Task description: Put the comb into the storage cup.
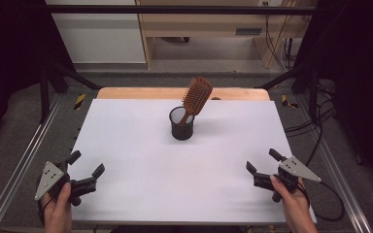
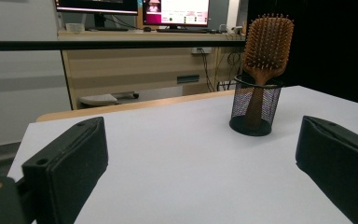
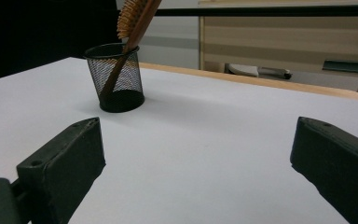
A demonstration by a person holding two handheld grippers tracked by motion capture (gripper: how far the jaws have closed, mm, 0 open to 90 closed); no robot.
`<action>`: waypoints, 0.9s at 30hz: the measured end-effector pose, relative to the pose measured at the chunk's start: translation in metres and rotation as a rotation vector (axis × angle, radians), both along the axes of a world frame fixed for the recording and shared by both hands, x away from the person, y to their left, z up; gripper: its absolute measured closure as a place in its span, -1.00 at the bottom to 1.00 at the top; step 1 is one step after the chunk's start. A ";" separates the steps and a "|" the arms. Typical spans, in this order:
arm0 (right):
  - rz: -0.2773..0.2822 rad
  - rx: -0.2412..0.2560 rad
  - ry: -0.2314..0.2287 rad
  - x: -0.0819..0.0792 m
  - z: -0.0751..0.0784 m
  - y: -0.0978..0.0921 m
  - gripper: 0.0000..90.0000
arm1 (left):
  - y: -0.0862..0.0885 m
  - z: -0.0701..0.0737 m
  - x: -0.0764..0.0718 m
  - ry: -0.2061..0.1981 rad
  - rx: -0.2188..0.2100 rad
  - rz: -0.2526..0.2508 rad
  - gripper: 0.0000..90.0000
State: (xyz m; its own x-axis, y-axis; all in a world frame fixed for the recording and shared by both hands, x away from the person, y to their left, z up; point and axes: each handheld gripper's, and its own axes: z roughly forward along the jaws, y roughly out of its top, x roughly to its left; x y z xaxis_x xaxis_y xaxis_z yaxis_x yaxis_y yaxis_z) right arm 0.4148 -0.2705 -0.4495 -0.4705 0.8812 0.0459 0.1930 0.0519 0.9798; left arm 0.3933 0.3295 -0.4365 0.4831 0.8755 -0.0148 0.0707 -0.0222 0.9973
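A wooden paddle hairbrush [image 1: 196,97] stands handle-down in a black mesh cup [image 1: 181,125] on the far middle of the white table [image 1: 141,165], leaning to the right. The left gripper view shows the hairbrush [image 2: 266,44] and cup [image 2: 255,109] ahead at the right; the right gripper view shows the hairbrush [image 3: 135,18] and cup [image 3: 116,79] at the upper left. My left gripper [image 1: 86,164] rests open at the near left corner, holding nothing. At the near right edge my right gripper [image 1: 262,161] is open too, nothing between its jaws. Both are far from the cup.
A wooden strip [image 1: 126,93] borders the table's far edge. Metal rails [image 1: 24,160] run along both sides, with cables [image 1: 320,126] on the floor at the right. Behind stand a wooden desk [image 2: 135,65] and monitors [image 2: 175,11].
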 end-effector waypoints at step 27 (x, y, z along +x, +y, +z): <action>0.108 -0.035 -0.013 0.005 -0.010 0.029 -0.93 | -0.011 -0.003 0.003 0.010 -0.045 -0.045 -0.94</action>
